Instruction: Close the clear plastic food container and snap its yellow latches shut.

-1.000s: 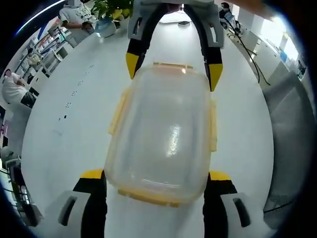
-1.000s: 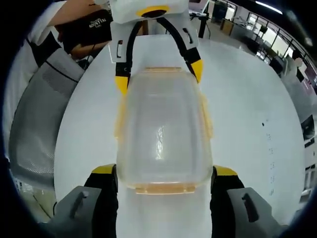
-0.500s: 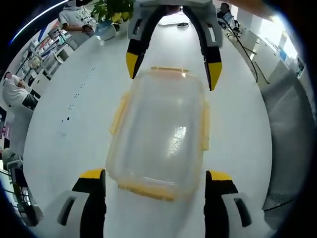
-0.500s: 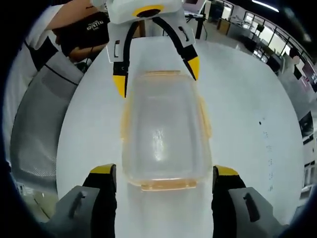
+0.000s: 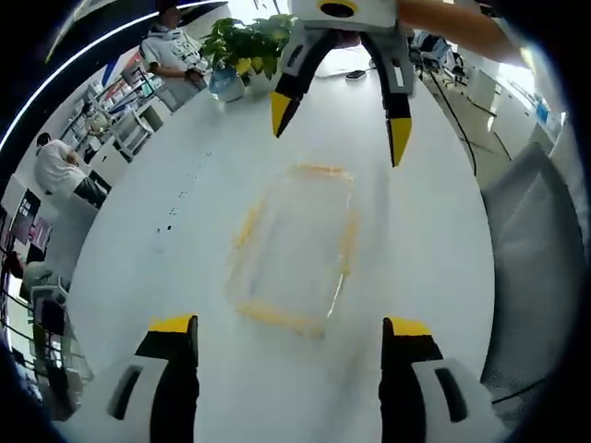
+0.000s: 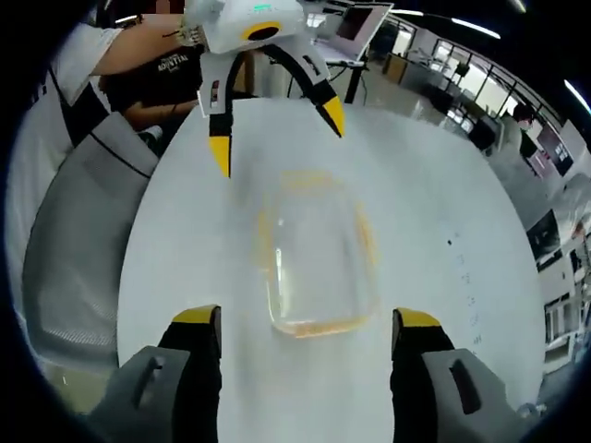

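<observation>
Potted plant (image 5: 238, 41) at upper left, grey chair (image 6: 78, 249) at left edge. Container (image 5: 295, 247) at frame centre on white table (image 5: 166, 277), closed, contents indiscernible. Left gripper (image 5: 288, 334) and right gripper (image 6: 307, 328) wide open, empty.

container (image 6: 319, 268): clear glossy plastic | table (image 5: 185, 203): smooth matt white

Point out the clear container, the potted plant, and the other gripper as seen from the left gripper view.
clear container (image 5: 294, 247): left gripper view, middle of its transparent lid.
potted plant (image 5: 242, 48): left gripper view, its green leaves.
right gripper (image 5: 338, 127): left gripper view, midway between its yellow fingertips.
</observation>
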`<state>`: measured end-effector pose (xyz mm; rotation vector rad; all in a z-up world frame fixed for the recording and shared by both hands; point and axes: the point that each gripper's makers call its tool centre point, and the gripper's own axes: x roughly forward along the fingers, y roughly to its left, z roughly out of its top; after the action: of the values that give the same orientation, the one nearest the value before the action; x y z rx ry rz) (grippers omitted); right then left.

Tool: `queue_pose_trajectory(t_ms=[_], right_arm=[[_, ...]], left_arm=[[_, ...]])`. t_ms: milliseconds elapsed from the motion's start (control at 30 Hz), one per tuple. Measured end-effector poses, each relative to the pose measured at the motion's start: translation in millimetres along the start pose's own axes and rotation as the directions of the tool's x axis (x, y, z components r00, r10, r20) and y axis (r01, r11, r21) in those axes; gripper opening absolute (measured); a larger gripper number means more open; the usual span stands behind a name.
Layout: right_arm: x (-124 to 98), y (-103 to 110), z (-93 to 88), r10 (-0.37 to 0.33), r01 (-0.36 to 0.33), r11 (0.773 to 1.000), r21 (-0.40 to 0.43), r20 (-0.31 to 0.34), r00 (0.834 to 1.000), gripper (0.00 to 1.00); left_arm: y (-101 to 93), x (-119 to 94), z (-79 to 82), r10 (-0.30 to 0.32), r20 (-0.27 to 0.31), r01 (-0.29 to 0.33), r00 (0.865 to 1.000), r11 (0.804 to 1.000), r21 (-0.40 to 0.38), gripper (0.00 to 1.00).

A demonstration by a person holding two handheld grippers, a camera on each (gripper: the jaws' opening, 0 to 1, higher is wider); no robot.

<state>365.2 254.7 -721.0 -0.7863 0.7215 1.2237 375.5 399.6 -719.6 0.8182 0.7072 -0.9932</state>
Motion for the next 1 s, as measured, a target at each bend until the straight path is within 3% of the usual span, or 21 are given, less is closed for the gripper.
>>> queue_pose_trajectory(t_ms=[233,467,833,1000], right_arm=[[-22.6,25.4,13.9,-0.054,0.054,0.999,0.001,0.054,0.997,0.72],[-37.4,46.2,22.2,-0.115,0.112,0.993,0.032,0.106,0.988,0.7],[-48.6,75.7,18.7,-0.178,0.161,0.98,0.117,0.158,0.971,0.68],[-51.4,87.2,18.3,-0.207,0.179,0.972,0.154,0.188,0.96,0.67]], left_arm=[[-17.3,-42.0,-3.4,0.079,0.071,-0.076,0.994,0.996,-0.047,0.79],[-35.0,-72.9,-16.7,0.161,0.131,-0.146,0.978,0.982,-0.116,0.79],[-61.3,-93.2,-38.1,0.232,0.183,-0.189,0.955,0.956,-0.225,0.78],[-66.6,-101.2,-44.0,0.282,0.209,-0.221,0.936,0.936,-0.272,0.77]])
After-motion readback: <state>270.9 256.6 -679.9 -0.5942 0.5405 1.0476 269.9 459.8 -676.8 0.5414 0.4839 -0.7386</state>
